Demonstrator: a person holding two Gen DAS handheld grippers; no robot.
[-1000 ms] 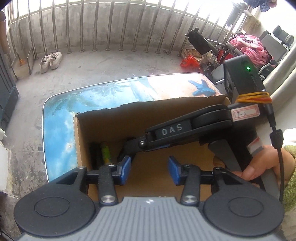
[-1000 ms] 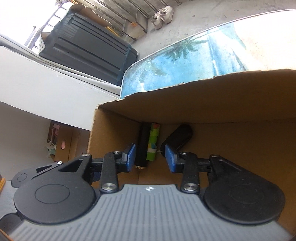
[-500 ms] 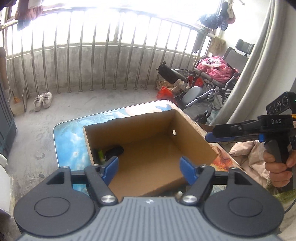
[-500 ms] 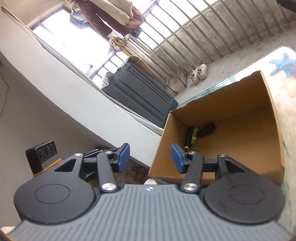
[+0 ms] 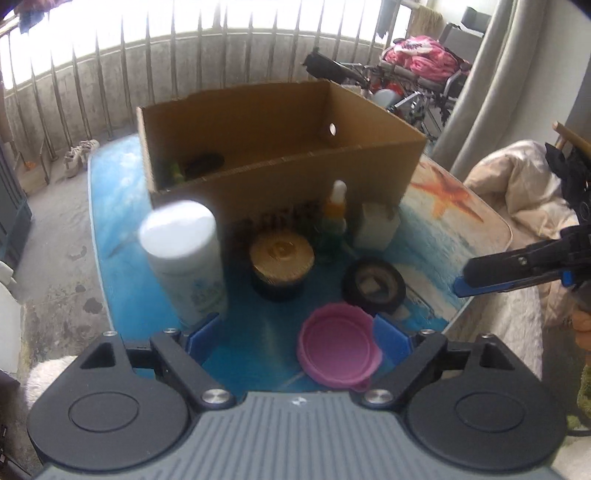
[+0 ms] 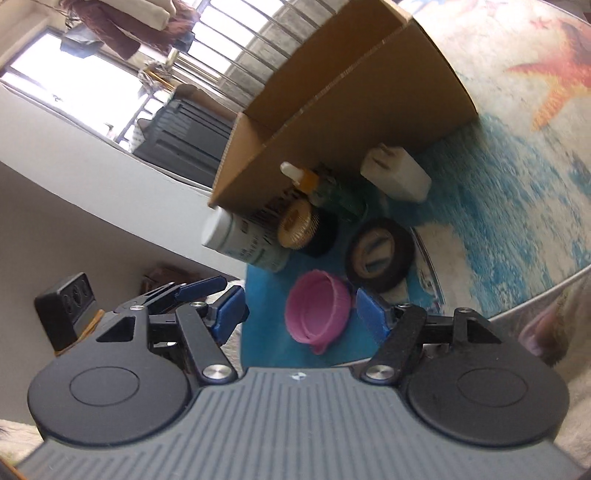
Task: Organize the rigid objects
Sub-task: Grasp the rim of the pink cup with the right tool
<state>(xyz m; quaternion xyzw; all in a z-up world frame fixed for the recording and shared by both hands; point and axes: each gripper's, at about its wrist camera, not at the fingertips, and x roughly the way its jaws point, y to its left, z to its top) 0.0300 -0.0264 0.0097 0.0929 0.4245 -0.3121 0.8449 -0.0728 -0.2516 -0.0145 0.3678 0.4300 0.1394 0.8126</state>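
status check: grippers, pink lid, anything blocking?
Left gripper, right gripper both open, empty, jaws just widened. Pink lid loose on table by tape roll. Nothing blocking.

**A home balcony, seen live**

A lived-in home balcony is shown: a railing point(image 5: 155, 74) of metal bars is seen along a bare concrete floor point(image 5: 55, 236), shoes point(image 5: 79, 157) are left beside it, laundry point(image 6: 122, 26) is hung overhead, a curtain point(image 5: 491, 88) is drawn aside, and a wheelchair point(image 5: 424, 92) is piled with pink bedding.
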